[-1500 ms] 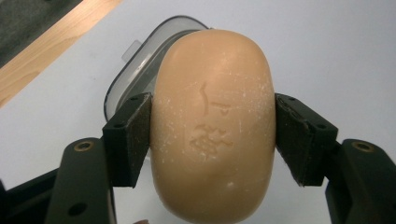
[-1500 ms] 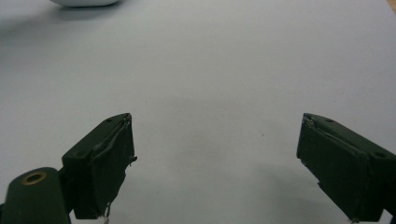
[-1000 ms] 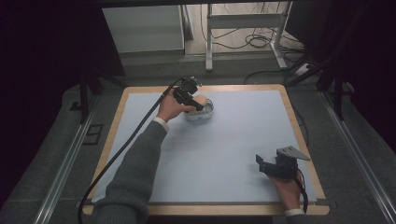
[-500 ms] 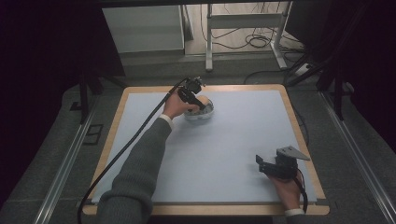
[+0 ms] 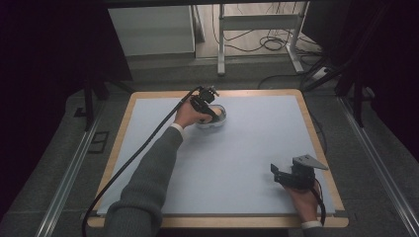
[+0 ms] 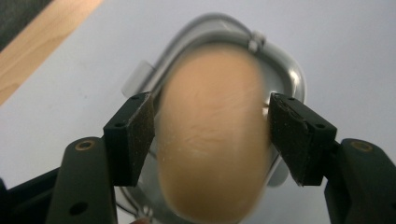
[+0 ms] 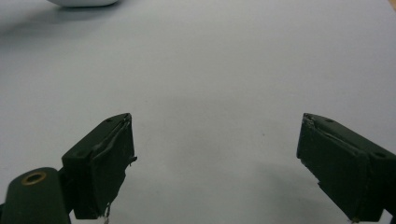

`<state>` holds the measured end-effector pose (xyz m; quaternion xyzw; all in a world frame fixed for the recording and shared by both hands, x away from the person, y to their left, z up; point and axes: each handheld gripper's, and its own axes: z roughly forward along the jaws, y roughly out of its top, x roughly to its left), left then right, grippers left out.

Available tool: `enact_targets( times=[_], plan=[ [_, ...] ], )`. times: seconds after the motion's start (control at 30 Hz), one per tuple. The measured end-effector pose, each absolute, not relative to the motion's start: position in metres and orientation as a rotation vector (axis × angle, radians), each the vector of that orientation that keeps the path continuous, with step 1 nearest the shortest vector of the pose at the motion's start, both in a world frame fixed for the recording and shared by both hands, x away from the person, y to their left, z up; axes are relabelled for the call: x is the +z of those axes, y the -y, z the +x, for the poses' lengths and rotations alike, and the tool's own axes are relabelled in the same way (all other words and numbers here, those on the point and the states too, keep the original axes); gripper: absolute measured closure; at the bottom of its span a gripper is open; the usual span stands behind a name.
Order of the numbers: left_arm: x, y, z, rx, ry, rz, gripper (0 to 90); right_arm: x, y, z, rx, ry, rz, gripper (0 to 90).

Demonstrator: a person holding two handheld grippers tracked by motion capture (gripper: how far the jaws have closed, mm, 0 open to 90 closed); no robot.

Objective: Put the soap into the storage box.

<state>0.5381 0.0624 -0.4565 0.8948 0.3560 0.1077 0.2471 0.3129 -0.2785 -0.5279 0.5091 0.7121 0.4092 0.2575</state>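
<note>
Left gripper (image 6: 212,135) still over bread roll (image 6: 212,140)

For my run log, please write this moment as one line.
left gripper: open around bread roll above clear container | right gripper: open, idle over table

Your left gripper (image 6: 211,135) reaches far forward, jaws spread but not wide; your right gripper (image 7: 215,163) hangs near you, jaws wide apart.

A: State the lighting.
B: Table (image 5: 247,148) evenly lit from above; surroundings dark, especially the frame's left and right edges.
A: And focus?
B: Tan object (image 6: 212,135) blurred at frame centre; soft shadows on the mat.
</note>
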Motion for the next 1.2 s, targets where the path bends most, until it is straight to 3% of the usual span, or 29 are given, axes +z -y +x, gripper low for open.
enact_targets(
  times=[0.53,1.2],
  plan=[
    [-0.427,-0.089,0.487,0.363,-0.928,2.374,21.0,-0.528,0.278,0.313,1.098,-1.931,1.376,11.3],
    [-0.441,-0.138,0.414,0.373,-0.948,2.27,21.0,-0.528,0.277,0.313,1.084,-1.929,1.369,11.3]
  ],
)
